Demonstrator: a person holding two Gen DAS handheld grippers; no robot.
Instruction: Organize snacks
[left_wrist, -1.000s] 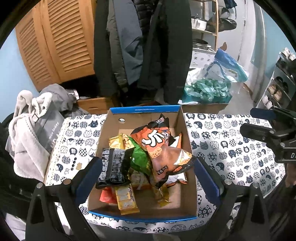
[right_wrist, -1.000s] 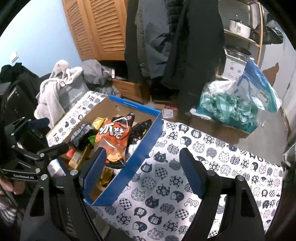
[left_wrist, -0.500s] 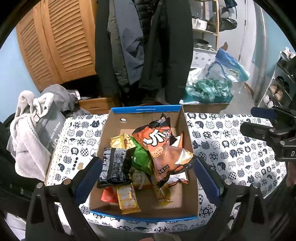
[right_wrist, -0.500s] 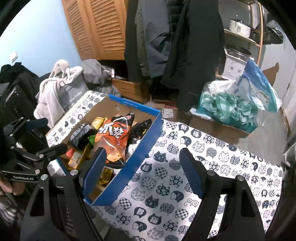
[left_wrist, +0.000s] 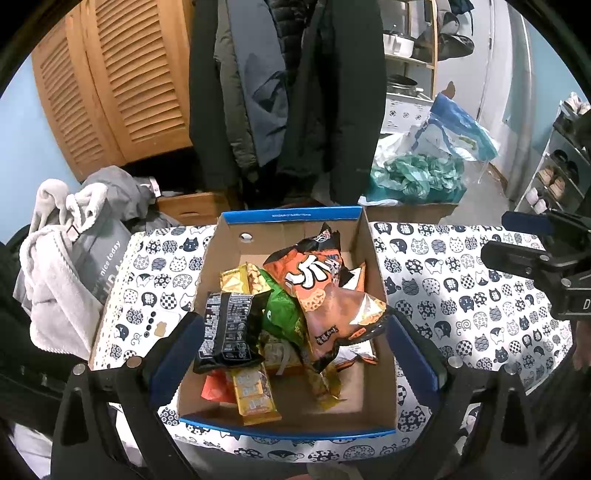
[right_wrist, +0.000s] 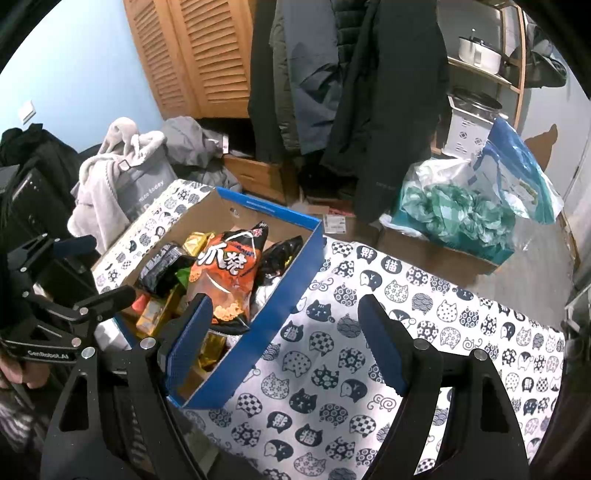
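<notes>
A blue-rimmed cardboard box (left_wrist: 291, 215) of snacks sits on the cat-print tablecloth (left_wrist: 461, 295). Inside lie an orange chip bag (left_wrist: 310, 273), a black packet (left_wrist: 227, 328), a green bag (left_wrist: 282, 317), a brown pouch (left_wrist: 340, 317) and a yellow bar (left_wrist: 255, 398). My left gripper (left_wrist: 295, 354) is open and empty, hovering over the box's near end. My right gripper (right_wrist: 284, 343) is open and empty above the cloth, just right of the box (right_wrist: 280, 288); the orange bag (right_wrist: 227, 273) shows there too. Each gripper shows in the other's view.
Coats (left_wrist: 288, 92) hang behind the table by slatted wooden doors (left_wrist: 110, 85). A grey bag with towels (left_wrist: 66, 258) stands at the left. A box of teal plastic bags (left_wrist: 417, 177) sits on the floor at back right. A shoe rack (left_wrist: 554, 173) is at far right.
My left gripper has drawn back and up slightly, so the box looks a little smaller and lower. The right gripper has barely moved. Both stay open.
</notes>
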